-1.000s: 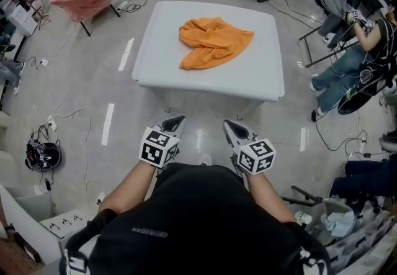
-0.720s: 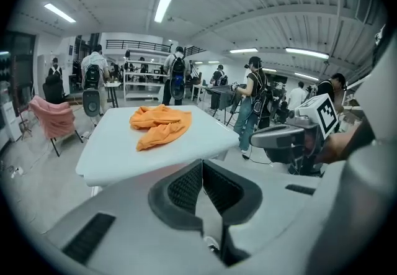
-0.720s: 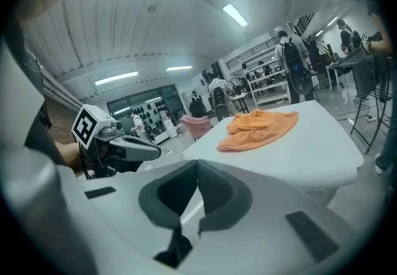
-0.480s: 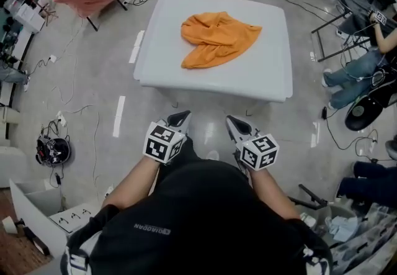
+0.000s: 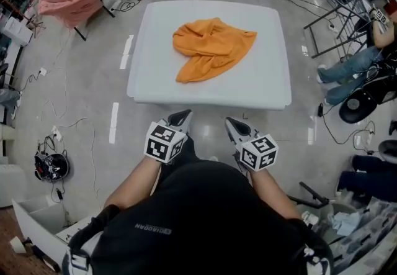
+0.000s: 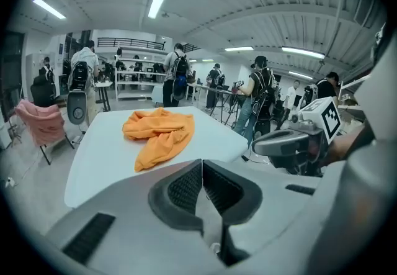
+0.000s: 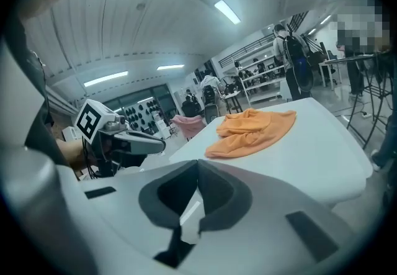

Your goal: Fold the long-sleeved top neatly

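An orange long-sleeved top [image 5: 211,47] lies crumpled in a heap on the white table [image 5: 267,81], a little left of the middle. It shows too as the orange top [image 6: 158,134] in the left gripper view and the orange top [image 7: 251,131] in the right gripper view. My left gripper [image 5: 180,119] is shut and empty, held just short of the table's near edge. Beside it my right gripper [image 5: 232,123] is also shut with nothing in it. Both point toward the table and touch nothing.
A chair draped with pink cloth [image 5: 68,4] stands at the far left. Seated and standing people [image 5: 356,59], metal racks and cables crowd the right side and the back. Cables and a headset [image 5: 46,165] lie on the floor at left.
The table and top have come closer in the head view. Both grippers have advanced toward the table's near edge, still shut.
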The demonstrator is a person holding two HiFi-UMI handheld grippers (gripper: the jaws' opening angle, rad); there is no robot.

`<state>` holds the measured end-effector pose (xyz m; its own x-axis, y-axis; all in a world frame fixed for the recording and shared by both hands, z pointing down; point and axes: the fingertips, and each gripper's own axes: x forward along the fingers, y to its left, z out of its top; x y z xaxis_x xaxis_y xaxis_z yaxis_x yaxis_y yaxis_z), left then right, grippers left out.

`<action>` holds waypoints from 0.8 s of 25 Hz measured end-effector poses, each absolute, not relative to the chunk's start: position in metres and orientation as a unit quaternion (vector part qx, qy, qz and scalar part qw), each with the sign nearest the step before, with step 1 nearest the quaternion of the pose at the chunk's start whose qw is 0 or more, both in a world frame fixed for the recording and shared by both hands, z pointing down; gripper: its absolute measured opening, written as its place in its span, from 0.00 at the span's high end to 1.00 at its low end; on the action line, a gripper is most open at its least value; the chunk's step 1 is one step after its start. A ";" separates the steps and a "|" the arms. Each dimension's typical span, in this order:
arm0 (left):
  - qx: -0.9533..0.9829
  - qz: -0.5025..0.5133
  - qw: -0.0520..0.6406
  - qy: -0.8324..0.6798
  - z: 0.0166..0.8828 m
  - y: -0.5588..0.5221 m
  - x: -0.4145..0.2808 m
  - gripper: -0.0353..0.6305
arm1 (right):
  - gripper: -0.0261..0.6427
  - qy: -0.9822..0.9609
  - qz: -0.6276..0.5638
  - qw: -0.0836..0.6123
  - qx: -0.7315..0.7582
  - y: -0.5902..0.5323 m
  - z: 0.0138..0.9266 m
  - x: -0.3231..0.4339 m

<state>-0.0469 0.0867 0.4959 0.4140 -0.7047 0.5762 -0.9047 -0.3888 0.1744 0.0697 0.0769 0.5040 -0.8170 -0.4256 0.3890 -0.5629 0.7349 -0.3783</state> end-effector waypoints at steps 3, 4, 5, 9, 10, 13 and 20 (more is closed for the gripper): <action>0.812 0.204 0.234 -0.495 0.492 0.056 -0.063 0.94 | 0.95 -0.916 0.247 0.142 0.283 0.048 0.505 0.058; 0.814 0.204 0.233 -0.492 0.491 0.047 -0.068 0.94 | 0.95 -0.915 0.248 0.142 0.286 0.040 0.504 0.053; 0.817 0.205 0.231 -0.488 0.490 0.038 -0.074 0.94 | 0.95 -0.914 0.247 0.142 0.289 0.032 0.502 0.047; 0.827 0.207 0.214 -0.477 0.482 0.000 -0.094 0.94 | 0.95 -0.913 0.237 0.137 0.303 -0.001 0.492 0.026; 0.829 0.207 0.211 -0.475 0.480 -0.010 -0.098 0.94 | 0.95 -0.912 0.236 0.135 0.308 -0.009 0.489 0.021; 0.838 0.205 0.205 -0.463 0.475 -0.033 -0.109 0.94 | 0.95 -0.907 0.235 0.136 0.322 -0.027 0.486 0.011; 0.849 0.211 0.198 -0.442 0.480 -0.070 -0.142 0.94 | 0.95 -0.886 0.250 0.140 0.364 -0.057 0.490 -0.003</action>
